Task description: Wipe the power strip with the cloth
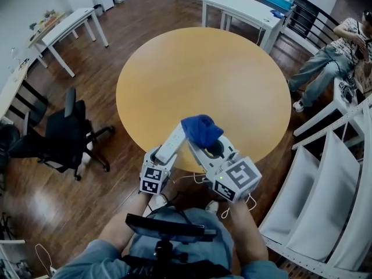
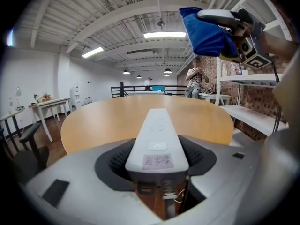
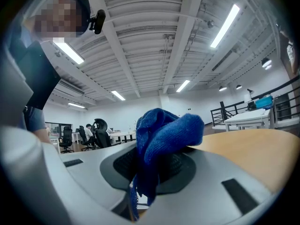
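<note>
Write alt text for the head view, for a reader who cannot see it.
Seen from above, the left gripper holds a white power strip and the right gripper a bunched blue cloth close to its far end, over the near edge of a round wooden table. A black office chair stands at left.
</note>
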Demonstrator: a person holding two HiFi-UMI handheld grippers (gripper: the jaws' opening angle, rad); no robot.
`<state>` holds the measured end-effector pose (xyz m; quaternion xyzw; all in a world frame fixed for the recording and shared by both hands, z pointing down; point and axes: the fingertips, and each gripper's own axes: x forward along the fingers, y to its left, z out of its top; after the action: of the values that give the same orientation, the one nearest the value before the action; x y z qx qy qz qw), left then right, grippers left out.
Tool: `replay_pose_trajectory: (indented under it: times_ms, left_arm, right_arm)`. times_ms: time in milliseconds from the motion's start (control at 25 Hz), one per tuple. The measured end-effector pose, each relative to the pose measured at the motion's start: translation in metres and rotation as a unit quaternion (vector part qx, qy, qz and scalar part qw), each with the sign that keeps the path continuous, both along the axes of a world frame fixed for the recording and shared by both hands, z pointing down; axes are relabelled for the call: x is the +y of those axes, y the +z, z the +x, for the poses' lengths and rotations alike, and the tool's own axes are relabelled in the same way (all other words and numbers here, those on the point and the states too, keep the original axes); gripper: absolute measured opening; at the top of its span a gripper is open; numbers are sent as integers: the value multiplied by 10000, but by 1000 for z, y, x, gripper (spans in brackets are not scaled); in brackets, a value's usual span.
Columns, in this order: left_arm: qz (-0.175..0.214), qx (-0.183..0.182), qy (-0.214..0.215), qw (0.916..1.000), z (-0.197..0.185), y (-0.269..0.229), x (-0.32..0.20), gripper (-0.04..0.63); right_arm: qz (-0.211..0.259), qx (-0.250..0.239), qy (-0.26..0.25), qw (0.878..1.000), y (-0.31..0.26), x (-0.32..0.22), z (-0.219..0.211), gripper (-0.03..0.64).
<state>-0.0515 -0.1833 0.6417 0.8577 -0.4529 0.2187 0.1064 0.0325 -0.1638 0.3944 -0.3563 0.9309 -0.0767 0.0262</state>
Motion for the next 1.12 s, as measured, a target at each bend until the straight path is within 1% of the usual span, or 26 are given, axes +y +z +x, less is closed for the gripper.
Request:
replay_pose_trajectory:
  times_ms: [120, 280, 480, 600, 720, 840, 960, 1040, 1120]
  left_arm:
    - [243, 36, 169, 9996, 4, -24, -4, 295]
    - [724, 48, 425, 9965, 12, -68, -10, 295]
    - [1401, -6, 781, 9871, 26, -134, -13, 294]
    - [1731, -17, 833, 9814, 30, -171, -14, 293]
    - [2000, -93, 914, 9755, 35, -196, -15, 293]
    - [2182, -223, 995, 9706, 39, -210, -15, 293]
    - [2280, -292, 1046, 9676, 40, -216, -14, 293]
    - [2281, -298, 1046, 9675, 40, -218, -13, 293]
    - [2183, -268, 1026, 9701, 40, -219, -9, 293]
  right_arm:
    - [25, -31, -22, 10000, -4, 0, -1, 64]
    - [86, -76, -106, 9999, -12, 0, -8, 64]
    - [290, -286, -321, 9987, -37, 2, -23, 64]
    - [406, -411, -545, 9968, -56, 7, -38, 64]
    - [443, -503, -866, 9940, -68, 14, -55, 64]
    - [323, -366, -1222, 9913, -64, 22, -77, 64]
    - [230, -289, -1367, 9899, -60, 22, -93, 64]
    - [244, -280, -1379, 9897, -61, 22, -95, 64]
    - [344, -280, -1256, 9911, -61, 17, -88, 64]
